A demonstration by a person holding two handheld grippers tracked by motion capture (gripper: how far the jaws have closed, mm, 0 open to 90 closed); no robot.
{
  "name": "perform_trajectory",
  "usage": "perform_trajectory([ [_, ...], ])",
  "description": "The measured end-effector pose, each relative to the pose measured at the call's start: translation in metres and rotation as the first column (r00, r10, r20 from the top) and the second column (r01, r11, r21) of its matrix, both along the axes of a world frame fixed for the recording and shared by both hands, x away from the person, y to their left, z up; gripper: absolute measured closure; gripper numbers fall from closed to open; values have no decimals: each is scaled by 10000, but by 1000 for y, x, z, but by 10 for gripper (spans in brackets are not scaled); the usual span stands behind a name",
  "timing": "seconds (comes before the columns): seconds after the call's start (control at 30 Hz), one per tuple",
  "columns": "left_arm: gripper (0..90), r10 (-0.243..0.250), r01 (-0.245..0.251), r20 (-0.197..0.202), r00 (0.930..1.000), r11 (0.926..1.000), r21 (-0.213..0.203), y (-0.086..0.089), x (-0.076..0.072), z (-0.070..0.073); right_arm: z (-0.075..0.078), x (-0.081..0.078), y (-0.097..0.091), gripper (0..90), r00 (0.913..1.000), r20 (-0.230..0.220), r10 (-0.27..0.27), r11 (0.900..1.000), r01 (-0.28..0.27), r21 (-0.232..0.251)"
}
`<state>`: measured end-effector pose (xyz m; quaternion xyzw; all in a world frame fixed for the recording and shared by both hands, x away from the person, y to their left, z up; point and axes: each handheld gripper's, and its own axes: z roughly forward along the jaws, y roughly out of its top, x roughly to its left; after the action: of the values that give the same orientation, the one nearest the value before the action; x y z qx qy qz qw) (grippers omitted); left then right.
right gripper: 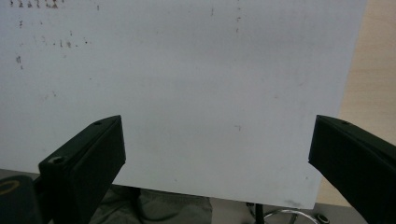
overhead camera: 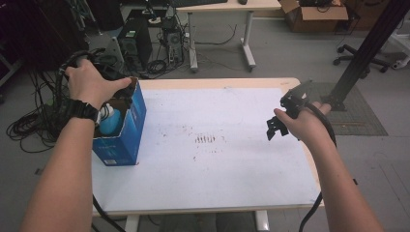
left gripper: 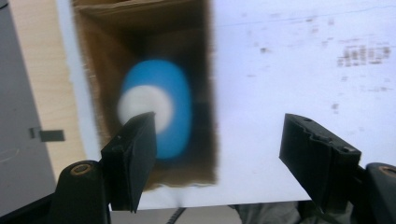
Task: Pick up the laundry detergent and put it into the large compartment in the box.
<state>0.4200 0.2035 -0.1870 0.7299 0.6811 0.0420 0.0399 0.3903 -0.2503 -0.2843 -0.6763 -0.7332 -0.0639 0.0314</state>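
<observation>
Item: blue cardboard box, open-topped, at the white table sheet's left edge. Contents: blue bottle with white cap, upright inside. Left gripper above the box, jaws spread, empty (lift straight up, clear of the rim). Right gripper right of the box, well apart, jaws wide, nothing between.

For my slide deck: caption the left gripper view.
Left gripper, jaws open, above an open blue box holding a blue bottle.
</observation>
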Motion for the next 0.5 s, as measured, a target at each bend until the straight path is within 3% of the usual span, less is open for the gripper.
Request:
perform_trajectory([
  [0.27,270,-604,604,-59,9982,9982,28,-42,-4,-4,2,-3,1,38,10000,38,65,10000,-65,27],
  [0.5,222,-1175,1166,-306,9926,9927,-301,-84,-6,-24,1,-8,-1,38,9999,66,105,9999,-106,104],
])
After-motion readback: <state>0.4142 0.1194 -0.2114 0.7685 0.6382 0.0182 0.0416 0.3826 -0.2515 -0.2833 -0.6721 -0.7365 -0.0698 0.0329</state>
